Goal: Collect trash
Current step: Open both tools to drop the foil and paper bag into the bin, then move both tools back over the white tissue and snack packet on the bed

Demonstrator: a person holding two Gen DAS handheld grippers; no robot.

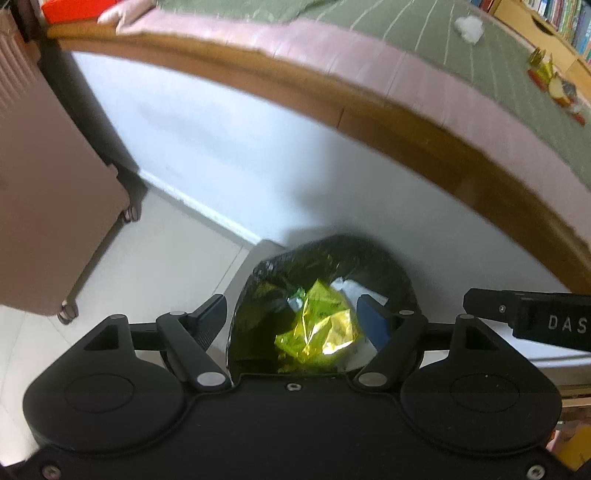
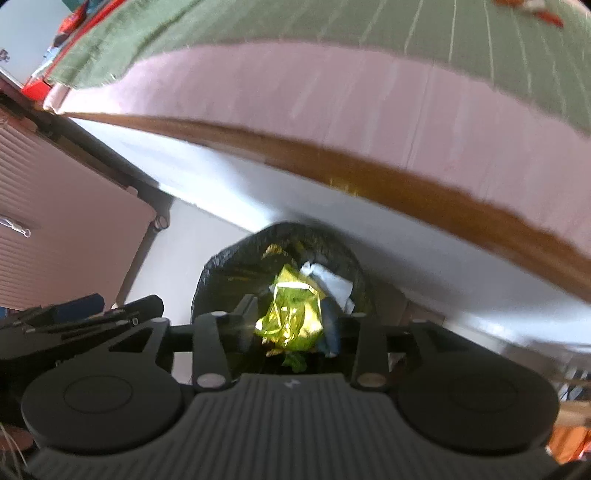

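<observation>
A bed [image 1: 369, 77] is seen curving across the top of the view, its pink mattress edge [image 2: 332, 110] laid over a brown wooden frame [image 1: 406, 125]. A green striped cover [image 1: 424, 33] is spread on top. A pink ribbed suitcase [image 1: 44, 184] is stood on small wheels on the pale tiled floor [image 1: 147, 266], left of the bed. Bookshelves [image 1: 561, 18] are glimpsed at far right.

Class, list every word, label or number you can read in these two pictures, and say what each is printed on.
"DAS": white letters on the right claw, cut off at the picture's edge.
Book spines on the shelf: too small to read.
Yellow wrapper in the bag: print unreadable.
</observation>
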